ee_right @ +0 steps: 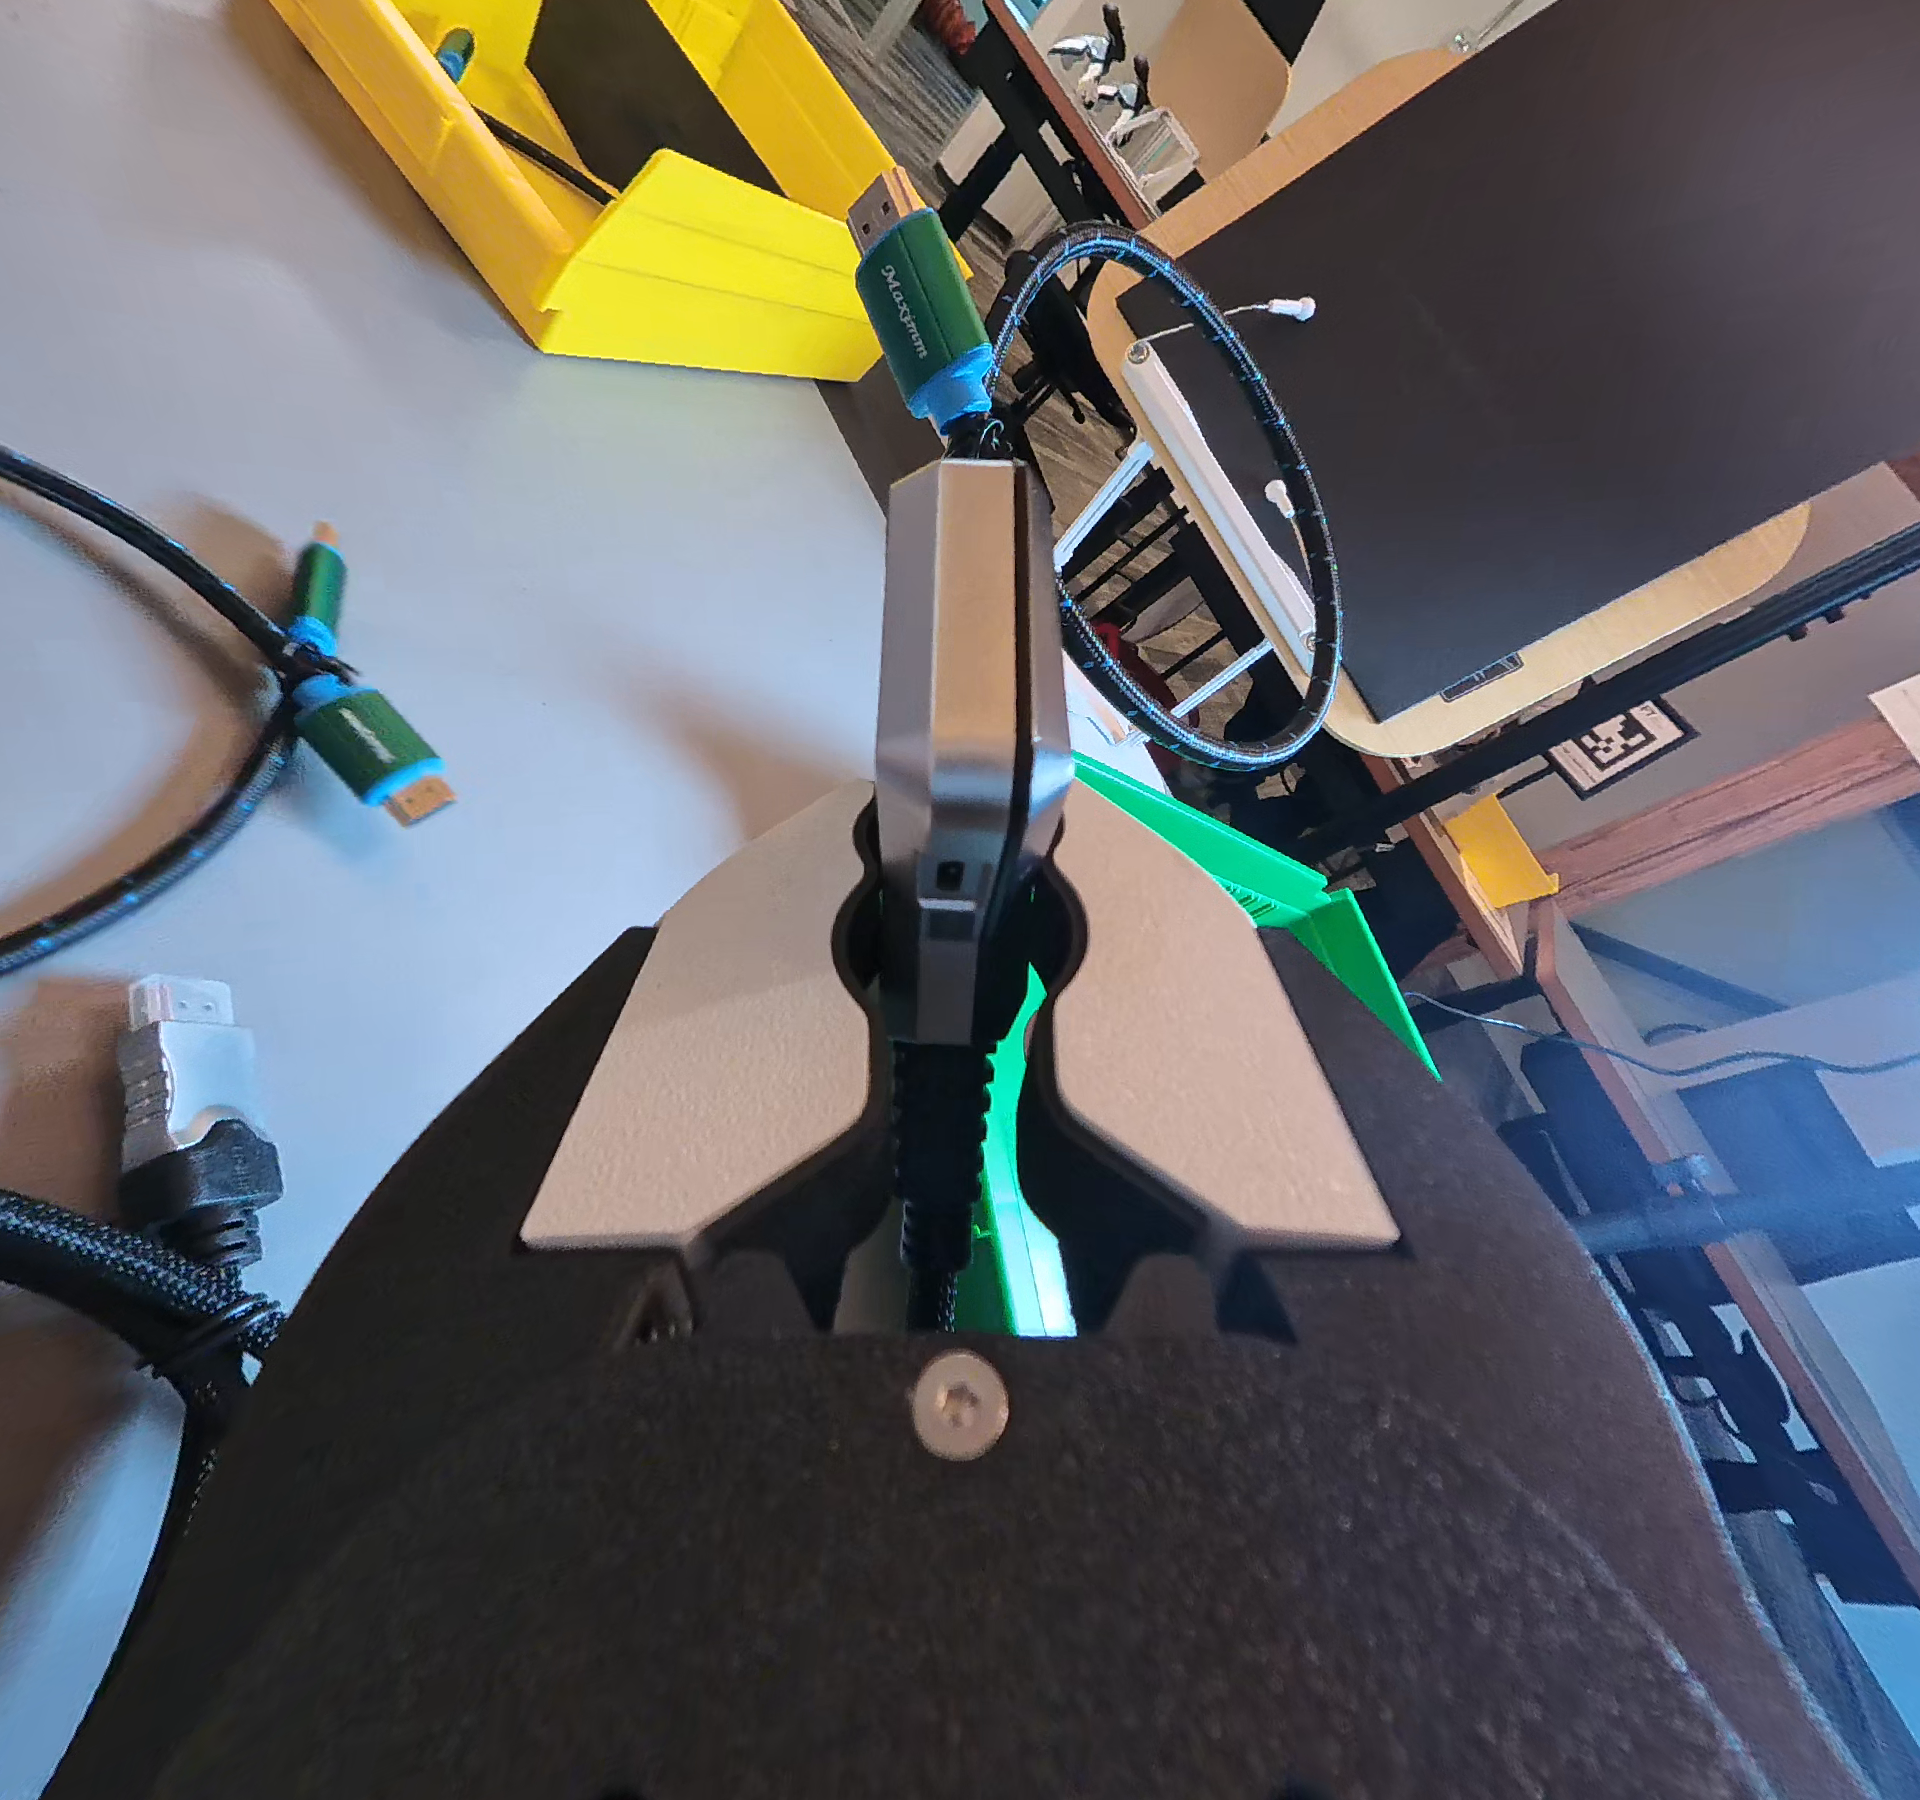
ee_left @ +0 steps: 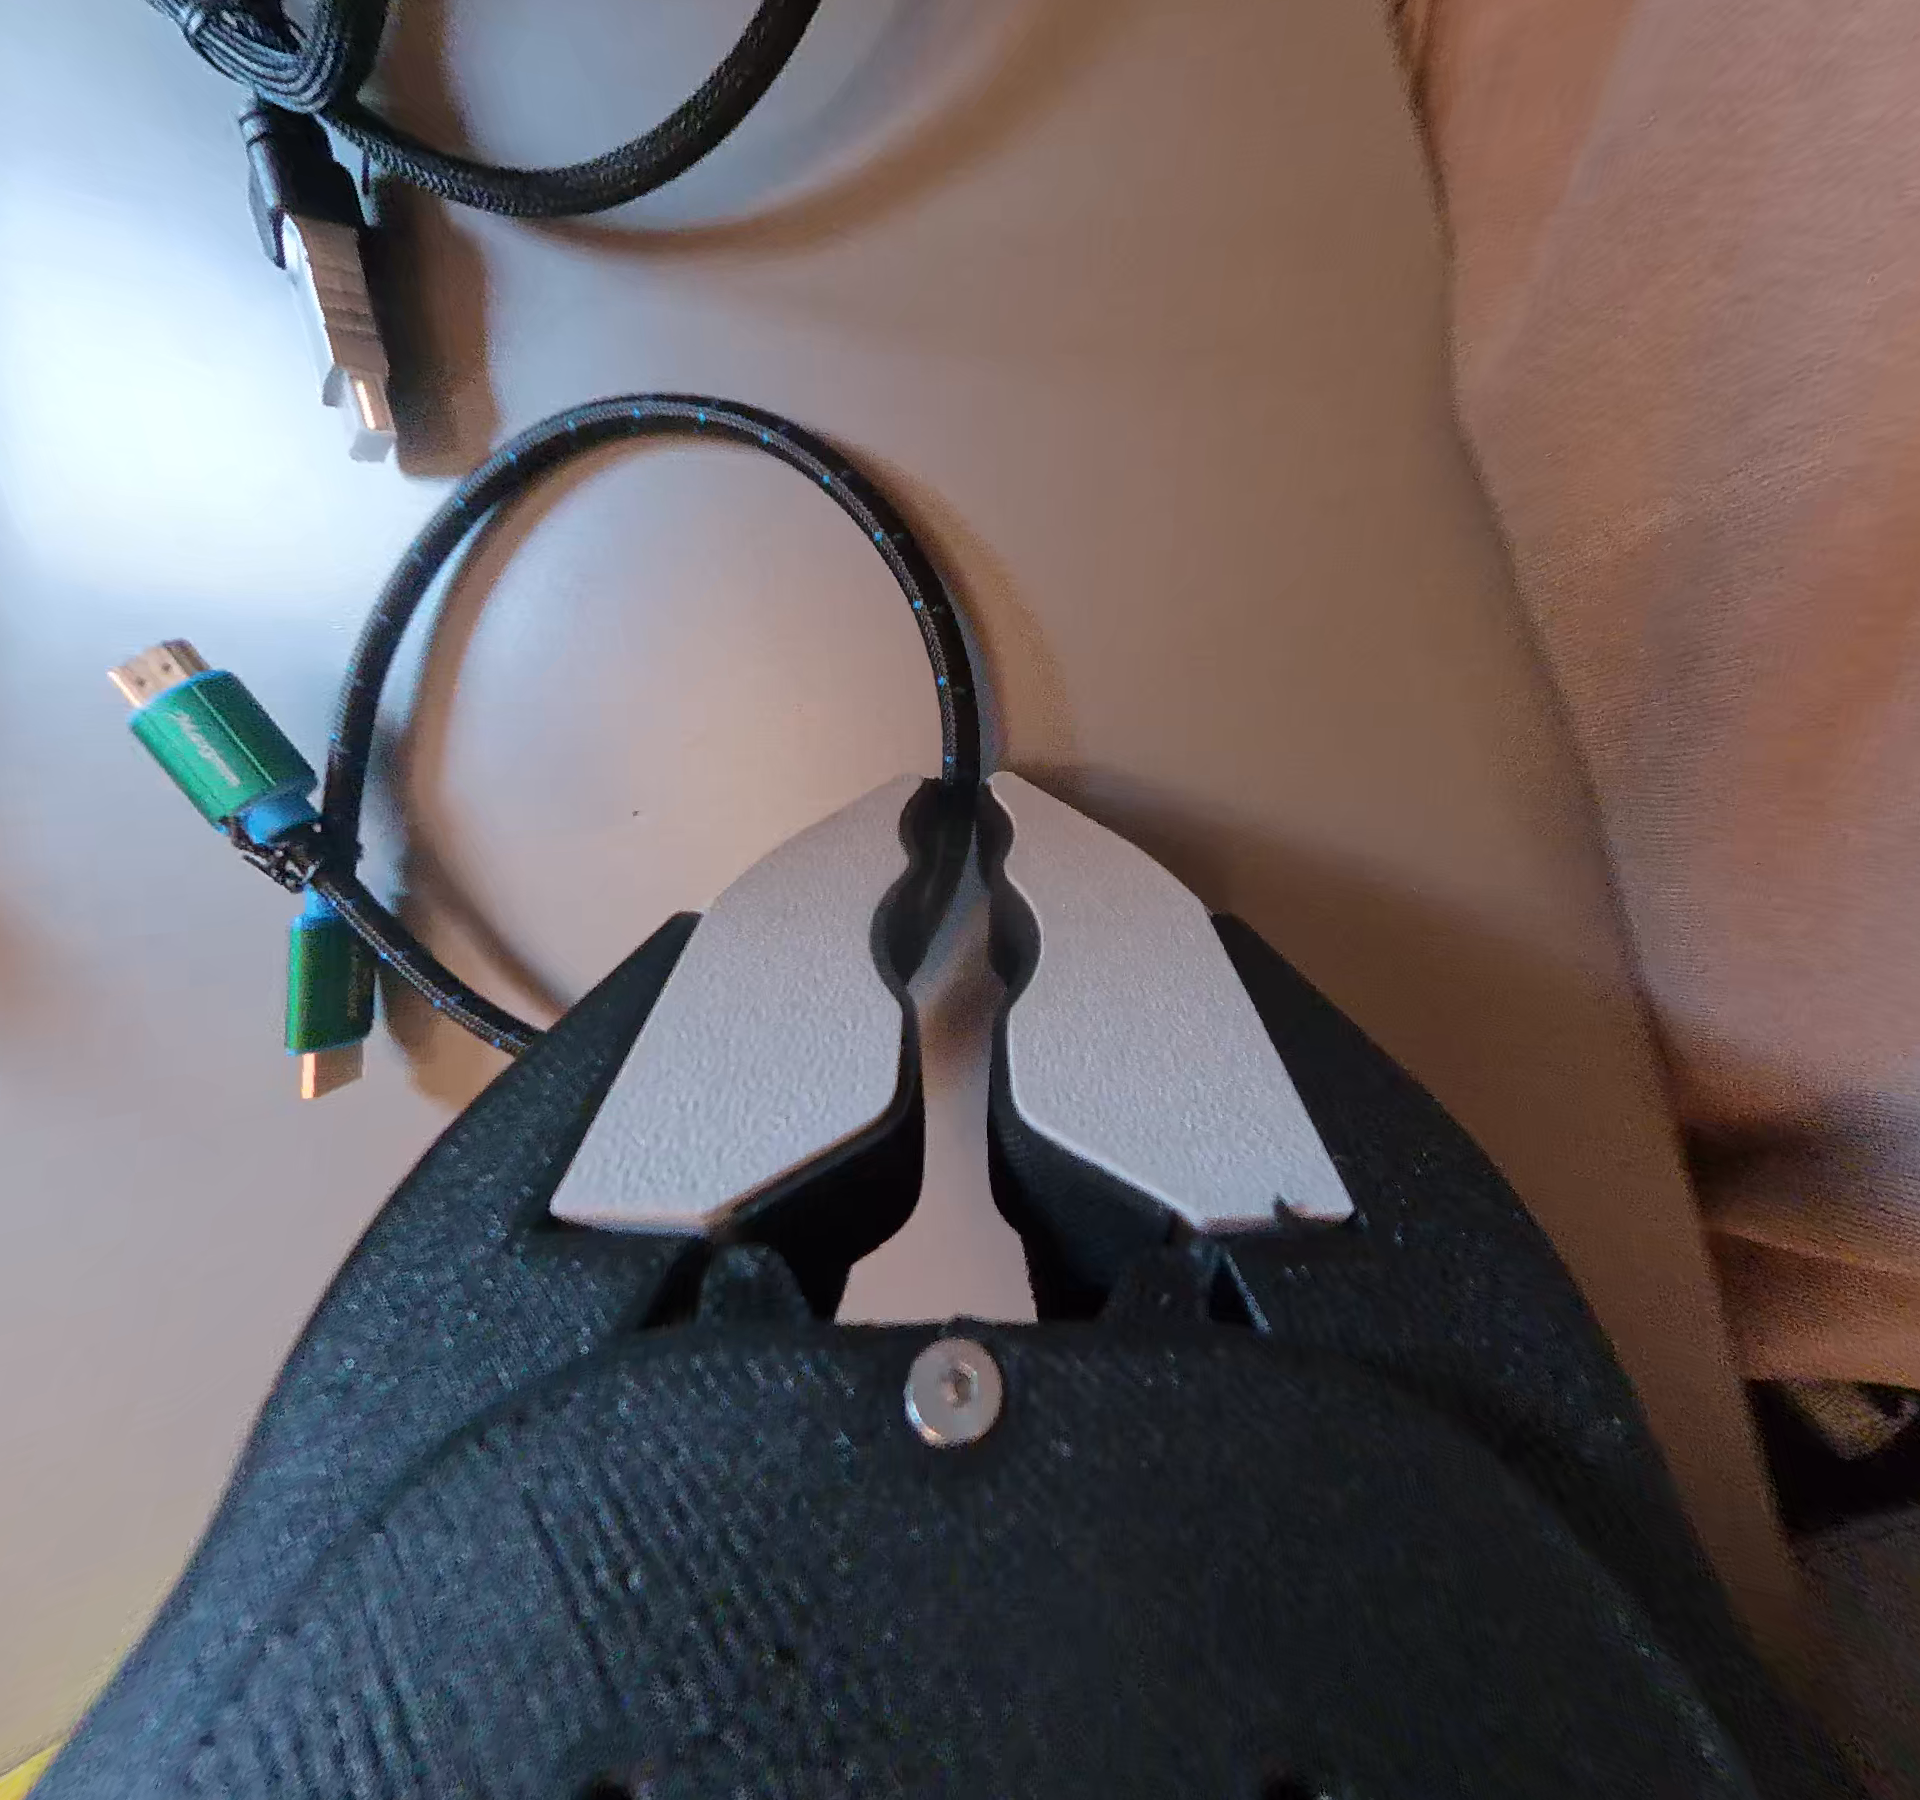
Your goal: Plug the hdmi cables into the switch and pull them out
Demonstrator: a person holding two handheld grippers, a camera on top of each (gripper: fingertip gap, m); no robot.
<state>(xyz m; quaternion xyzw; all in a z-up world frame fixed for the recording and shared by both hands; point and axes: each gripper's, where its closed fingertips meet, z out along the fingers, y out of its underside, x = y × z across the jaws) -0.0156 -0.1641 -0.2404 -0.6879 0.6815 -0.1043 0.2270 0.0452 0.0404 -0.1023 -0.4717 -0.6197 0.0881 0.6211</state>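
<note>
My left gripper (ee_left: pixel 956 786) is shut on a black braided cable (ee_left: pixel 665 420) with blue flecks. The cable loops away from the fingertips to two green HDMI plugs (ee_left: pixel 218 748) tied together at the left. My right gripper (ee_right: pixel 961 810) is shut on the grey HDMI switch (ee_right: pixel 961 649), held on edge, with its own black lead running back between the fingers. Just beyond the switch's far end are a green HDMI plug (ee_right: pixel 920 316) and a looped cable (ee_right: pixel 1299 503); I cannot tell whether they touch it.
A silver HDMI plug (ee_left: pixel 332 327) on a thick black cable lies on the pale table (ee_left: pixel 727 659); it also shows in the right wrist view (ee_right: pixel 187 1054). Two more green plugs (ee_right: pixel 369 727) lie left. A yellow bin (ee_right: pixel 707 275) stands at the back and a green plastic piece (ee_right: pixel 1268 883) lies under the right gripper. Tip to tip, the grippers are about 25 centimeters apart.
</note>
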